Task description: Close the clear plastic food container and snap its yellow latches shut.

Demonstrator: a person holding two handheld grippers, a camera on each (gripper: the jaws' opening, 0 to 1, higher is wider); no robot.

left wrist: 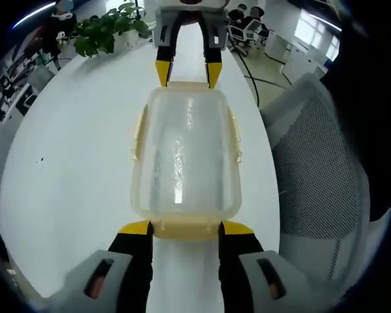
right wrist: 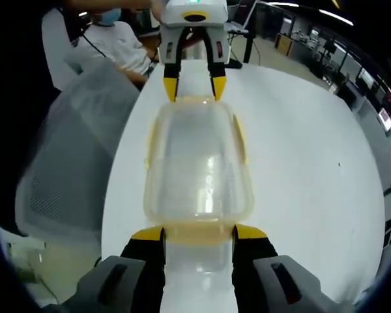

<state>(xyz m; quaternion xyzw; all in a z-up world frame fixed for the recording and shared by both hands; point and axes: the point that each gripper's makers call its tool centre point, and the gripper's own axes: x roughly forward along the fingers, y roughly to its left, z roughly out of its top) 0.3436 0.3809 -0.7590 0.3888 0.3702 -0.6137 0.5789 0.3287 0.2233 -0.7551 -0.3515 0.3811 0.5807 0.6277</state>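
A clear plastic container [left wrist: 186, 153] with its lid on lies lengthwise on the white table [left wrist: 72, 163]. Yellow latches [left wrist: 141, 134] run along its sides and ends. My left gripper [left wrist: 186, 228] is open, its yellow-tipped jaws flanking the near end latch [left wrist: 186, 229]. At the far end my right gripper [left wrist: 188, 73] faces it, open, its tips on either side of the far latch. In the right gripper view the container [right wrist: 199, 169] lies the same way, with my right gripper [right wrist: 199, 233] around its near latch [right wrist: 199, 233] and the left gripper [right wrist: 195, 88] at the far end.
A grey mesh chair [left wrist: 319, 169] stands close to the table's edge, also seen as the chair [right wrist: 72, 150] in the right gripper view. A potted plant [left wrist: 107, 29] sits at the table's far end. A seated person [right wrist: 117, 39] is beyond the chair.
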